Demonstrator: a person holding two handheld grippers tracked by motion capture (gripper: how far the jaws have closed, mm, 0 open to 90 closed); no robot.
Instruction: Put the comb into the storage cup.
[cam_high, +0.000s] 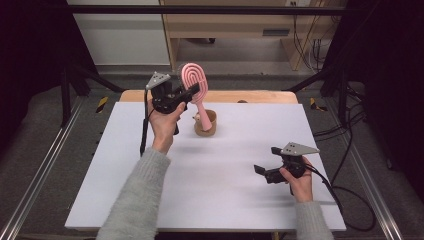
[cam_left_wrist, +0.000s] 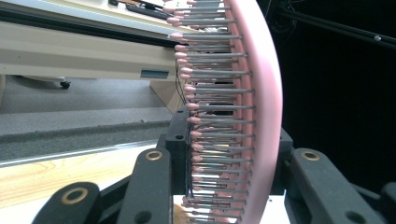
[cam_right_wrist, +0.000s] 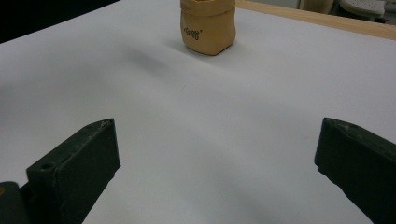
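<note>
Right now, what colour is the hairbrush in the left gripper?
Pink hairbrush, with grey pink-tipped bristles; clearest in the left gripper view.

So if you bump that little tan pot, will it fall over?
Probably not easily: the pot looks squat and wide at the base. Its sides look soft and creased, so it may squash instead. The brush with its handle inside could lever it over, though.

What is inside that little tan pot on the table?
The pink hairbrush stands with its handle down in the tan pot, held by the left gripper. The pot's wall hides the handle's end and anything else inside.
</note>
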